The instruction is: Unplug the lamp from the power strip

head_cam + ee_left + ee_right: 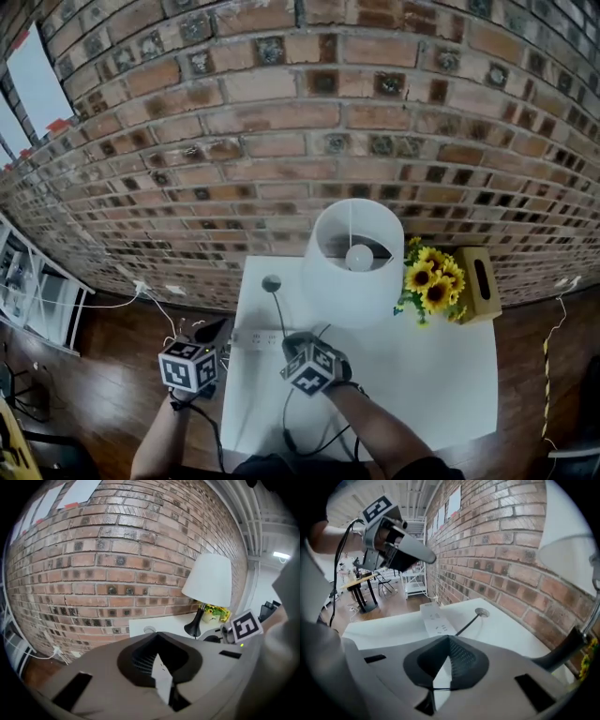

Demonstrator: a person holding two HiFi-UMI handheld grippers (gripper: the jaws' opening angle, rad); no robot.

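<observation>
Lamp (352, 272) with its white shade stands at the back of the white table (422, 375), close to the brick wall (281, 141). Its dark base (192, 629) rests on the tabletop. Sunflowers (431, 281) sit just beside the shade on the right, with a wooden tissue box (478, 281) next to them.

A white power strip (436, 623) lies flat near the table's left edge. A black cable (468, 623) runs from a round grommet (271, 282) towards the strip and disappears behind the tips of the right gripper (295, 342). That gripper hangs low over the table beside the strip with its jaws drawn together. I cannot tell whether they pinch the cable.

The left gripper (431, 558) is up off the table by the left edge, above the strip, with its jaws closed on nothing.
</observation>
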